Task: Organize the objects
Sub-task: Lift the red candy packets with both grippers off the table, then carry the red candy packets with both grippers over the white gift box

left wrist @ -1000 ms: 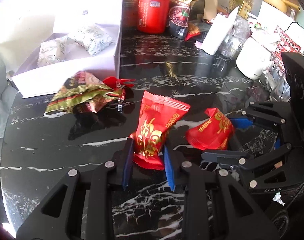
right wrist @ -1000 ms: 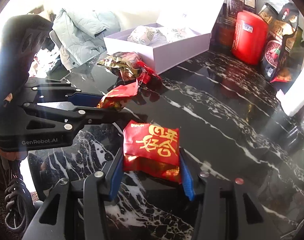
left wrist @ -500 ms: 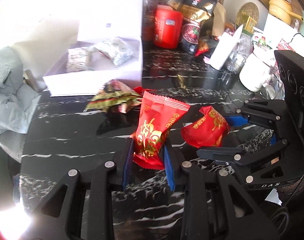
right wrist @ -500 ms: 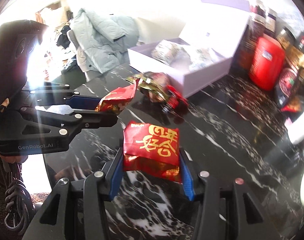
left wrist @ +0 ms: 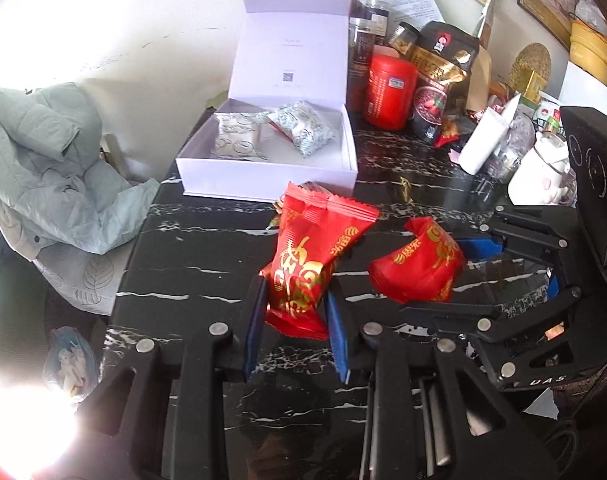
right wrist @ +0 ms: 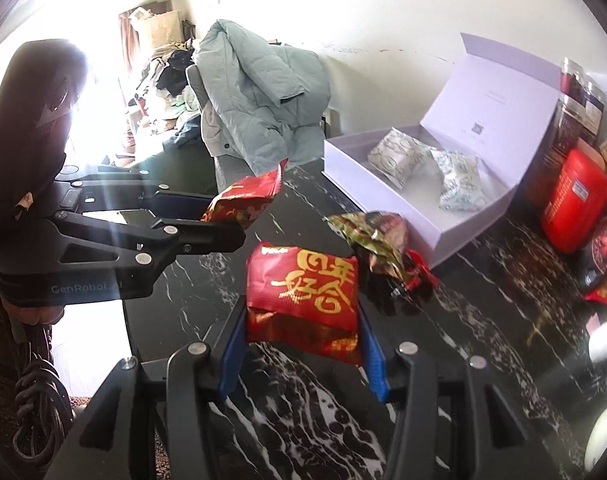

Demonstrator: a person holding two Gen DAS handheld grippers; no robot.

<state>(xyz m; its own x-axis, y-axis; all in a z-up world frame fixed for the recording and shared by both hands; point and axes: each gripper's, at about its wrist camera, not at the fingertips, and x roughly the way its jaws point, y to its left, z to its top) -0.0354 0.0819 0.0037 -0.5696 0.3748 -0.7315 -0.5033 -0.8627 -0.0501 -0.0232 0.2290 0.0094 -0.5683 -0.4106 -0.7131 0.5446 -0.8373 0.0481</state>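
red gold-lettered snack packet [left wrist: 303, 276] clamped in left hand-held gripper [left wrist: 295, 320] (stamped genrobot), second packet [right wrist: 307, 292] clamped in right hand-held gripper [right wrist: 303, 344]

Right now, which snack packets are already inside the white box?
The two pale patterned packets lying in the open white box. Both red packets are clamped in the hand-held grippers, outside it.

Strong daylight floods in from my left, blowing out the lower-left corner of the left wrist view and the upper left of the right wrist view, where streaks of flare cross my left claw [right wrist: 223, 216]. The polished black counter [left wrist: 207, 256] throws back pale glare and soft reflections. Both fisheye views bend hard toward dark vignetted rims, and the crumpled green wrapper [right wrist: 373, 240] is slightly blurred.
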